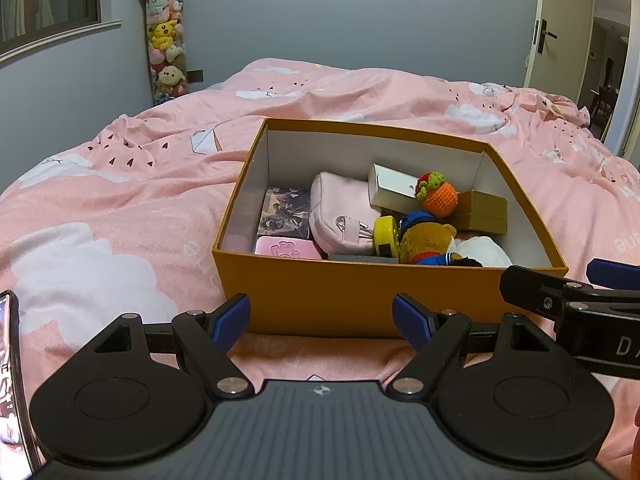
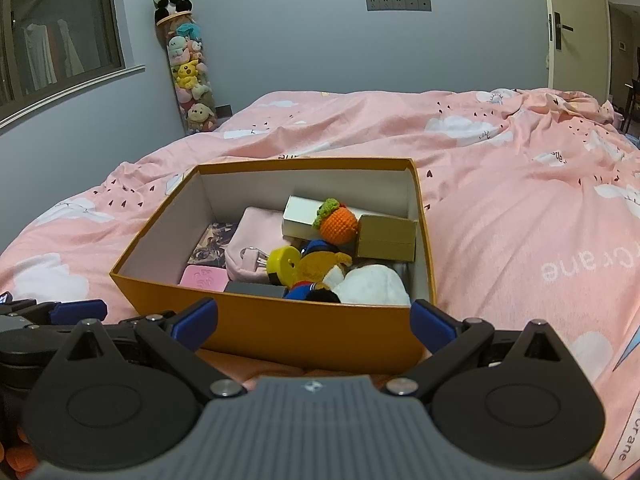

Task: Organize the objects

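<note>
An orange cardboard box (image 1: 360, 292) (image 2: 280, 328) sits on the pink bed. Inside lie a pink pouch (image 1: 340, 212) (image 2: 252, 240), a crocheted orange (image 1: 438, 194) (image 2: 338, 224), a yellow tape measure (image 1: 386, 234) (image 2: 282, 262), a brown plush bear (image 1: 426, 240) (image 2: 320, 266), a pink case (image 1: 288, 248) (image 2: 202, 278), a white box (image 1: 394, 188) (image 2: 300, 218) and a tan box (image 1: 480, 212) (image 2: 386, 236). My left gripper (image 1: 322, 320) hangs open just before the box's near wall. My right gripper (image 2: 314, 322) is open too, empty, at the same wall.
The pink duvet (image 1: 120, 200) (image 2: 520, 220) is rumpled around the box. A clear tube of plush toys (image 1: 166, 36) (image 2: 190, 76) stands in the far corner. A door (image 1: 560, 24) stands at the right. A phone edge (image 1: 12, 380) shows at the left.
</note>
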`<act>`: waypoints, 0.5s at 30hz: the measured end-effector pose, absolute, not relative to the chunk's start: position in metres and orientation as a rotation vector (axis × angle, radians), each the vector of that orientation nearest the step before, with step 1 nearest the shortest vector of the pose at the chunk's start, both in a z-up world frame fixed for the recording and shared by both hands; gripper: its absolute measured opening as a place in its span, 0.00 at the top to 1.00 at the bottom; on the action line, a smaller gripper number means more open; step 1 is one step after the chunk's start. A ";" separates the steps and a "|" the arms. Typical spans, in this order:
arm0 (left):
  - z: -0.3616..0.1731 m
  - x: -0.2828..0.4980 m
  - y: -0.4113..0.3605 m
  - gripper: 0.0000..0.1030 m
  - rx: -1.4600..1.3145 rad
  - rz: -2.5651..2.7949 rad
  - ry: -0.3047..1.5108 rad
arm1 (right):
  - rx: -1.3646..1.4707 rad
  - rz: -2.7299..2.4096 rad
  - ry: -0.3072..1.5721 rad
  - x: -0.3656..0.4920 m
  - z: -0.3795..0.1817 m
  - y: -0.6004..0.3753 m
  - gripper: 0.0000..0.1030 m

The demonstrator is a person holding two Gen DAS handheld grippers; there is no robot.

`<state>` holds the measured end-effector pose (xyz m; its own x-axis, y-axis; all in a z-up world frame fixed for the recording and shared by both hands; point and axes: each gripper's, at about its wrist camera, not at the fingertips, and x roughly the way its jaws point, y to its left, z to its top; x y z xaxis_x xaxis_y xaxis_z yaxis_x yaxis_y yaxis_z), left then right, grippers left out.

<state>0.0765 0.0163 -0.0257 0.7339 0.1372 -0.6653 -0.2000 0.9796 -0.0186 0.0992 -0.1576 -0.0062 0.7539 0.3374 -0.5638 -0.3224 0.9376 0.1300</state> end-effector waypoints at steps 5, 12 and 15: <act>-0.026 0.076 0.016 0.09 -0.090 0.186 0.726 | 0.024 0.359 0.622 0.099 -0.006 -0.157 0.01; -0.026 0.076 0.016 0.08 -0.089 0.187 0.727 | 0.024 0.359 0.624 0.099 -0.007 -0.157 0.01; -0.026 0.076 0.016 0.09 -0.089 0.187 0.728 | 0.025 0.359 0.624 0.099 -0.006 -0.157 0.01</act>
<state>0.0759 0.0164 -0.0261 0.7309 0.1387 -0.6683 -0.2004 0.9796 -0.0159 0.0985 -0.1572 -0.0065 0.7516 0.3364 -0.5674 -0.3213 0.9379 0.1304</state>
